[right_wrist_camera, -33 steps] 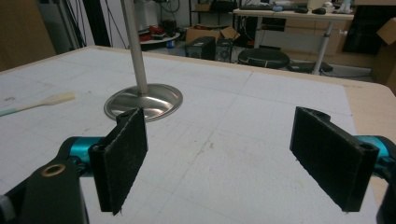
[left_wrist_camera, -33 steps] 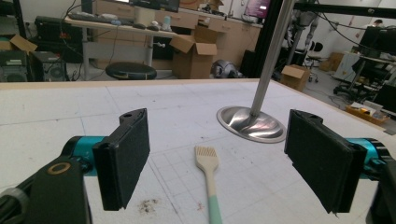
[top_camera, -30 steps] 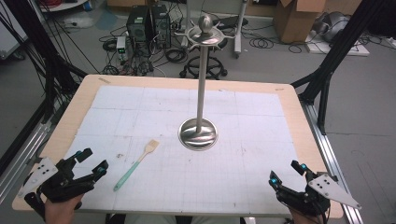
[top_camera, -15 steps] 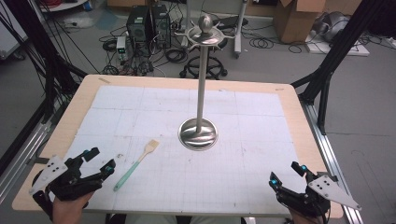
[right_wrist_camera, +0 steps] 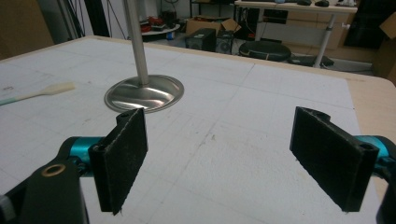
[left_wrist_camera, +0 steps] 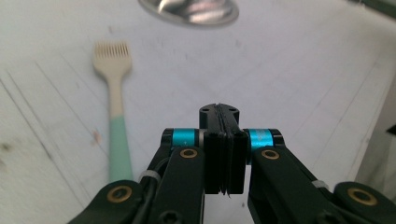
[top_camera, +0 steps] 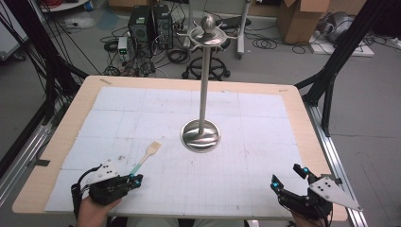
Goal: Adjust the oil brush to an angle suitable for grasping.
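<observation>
From the high view the left hand-held gripper (top_camera: pixel 135 180) is seen at the brush (top_camera: pixel 144 157) handle's near end on the surface (top_camera: pixel 265 142); its own view shows the jaws shut empty beside the handle, just closed, so reopening over it is called for; the right hand-held gripper (right_wrist_camera: pixel 233 149) is held apart.

A lab or workshop: beyond the far edge of the table (top_camera: pixel 56 156), well away from both grippers, desktop computer towers (top_camera: pixel 150 23), loose coiled cables (top_camera: pixel 265 43), a rolling stool (top_camera: pixel 208 71) and cardboard boxes (top_camera: pixel 298 19) sit on a grey floor, flanked by black rig struts (top_camera: pixel 345 52).
</observation>
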Motion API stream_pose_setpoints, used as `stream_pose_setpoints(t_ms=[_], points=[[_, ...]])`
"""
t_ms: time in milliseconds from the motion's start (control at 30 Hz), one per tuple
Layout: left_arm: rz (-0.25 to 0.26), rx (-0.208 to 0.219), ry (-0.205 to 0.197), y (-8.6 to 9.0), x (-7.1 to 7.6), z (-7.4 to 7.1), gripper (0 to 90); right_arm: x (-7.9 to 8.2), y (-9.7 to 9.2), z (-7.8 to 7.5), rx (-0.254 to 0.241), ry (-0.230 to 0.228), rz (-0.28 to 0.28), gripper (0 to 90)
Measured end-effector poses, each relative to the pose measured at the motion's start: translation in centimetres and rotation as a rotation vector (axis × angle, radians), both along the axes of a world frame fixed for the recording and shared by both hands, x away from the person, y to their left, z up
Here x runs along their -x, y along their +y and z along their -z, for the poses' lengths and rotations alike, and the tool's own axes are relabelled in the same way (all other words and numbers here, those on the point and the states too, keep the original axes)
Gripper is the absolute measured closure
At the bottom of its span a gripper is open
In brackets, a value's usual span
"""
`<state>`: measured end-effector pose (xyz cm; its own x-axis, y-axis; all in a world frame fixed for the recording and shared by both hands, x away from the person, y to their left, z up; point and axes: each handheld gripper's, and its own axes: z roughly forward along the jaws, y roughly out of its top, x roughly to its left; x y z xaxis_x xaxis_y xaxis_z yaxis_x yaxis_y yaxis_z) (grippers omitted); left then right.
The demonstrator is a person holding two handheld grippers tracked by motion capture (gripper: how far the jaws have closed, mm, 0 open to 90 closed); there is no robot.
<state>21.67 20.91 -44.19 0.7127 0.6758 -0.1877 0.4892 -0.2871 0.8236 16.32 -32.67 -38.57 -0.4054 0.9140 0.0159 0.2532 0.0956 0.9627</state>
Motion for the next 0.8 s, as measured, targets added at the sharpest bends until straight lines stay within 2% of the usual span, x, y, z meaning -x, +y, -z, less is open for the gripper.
stream_pose_setpoints(t_ms=[33, 133, 167, 200, 467, 633, 800], points=[[-0.014, -0.019, 0.027, 0.2, -0.1, 0.2, 88.8, 0.0, 0.0, 0.0, 0.002, 0.001, -0.001, 18.0], [-0.035, -0.024, 0.049, 0.5, -0.1, 0.4, 88.9, 0.0, 0.0, 0.0, 0.0, 0.0, 0.0, 18.0], [-0.058, -0.023, 0.073, 1.0, -0.1, 0.5, 88.9, 0.0, 0.0, 0.0, -0.002, 0.0, 0.001, 18.0], [-0.058, -0.023, 0.073, 1.0, -0.1, 0.5, 88.9, 0.0, 0.0, 0.0, -0.002, 0.0, 0.001, 18.0], [-0.134, -0.021, 0.147, 3.2, 0.0, 0.6, 89.1, -0.1, -0.1, 0.0, -0.006, 0.002, 0.007, 18.0], [-0.193, -0.042, 0.149, 4.6, -0.4, 0.4, 89.1, -0.1, -0.1, 0.0, -0.011, -0.002, 0.012, 18.0], [-0.297, -0.048, 0.139, 6.6, -1.3, 0.4, 89.1, -0.1, -0.1, 0.0, -0.011, 0.0, 0.011, 18.0]])
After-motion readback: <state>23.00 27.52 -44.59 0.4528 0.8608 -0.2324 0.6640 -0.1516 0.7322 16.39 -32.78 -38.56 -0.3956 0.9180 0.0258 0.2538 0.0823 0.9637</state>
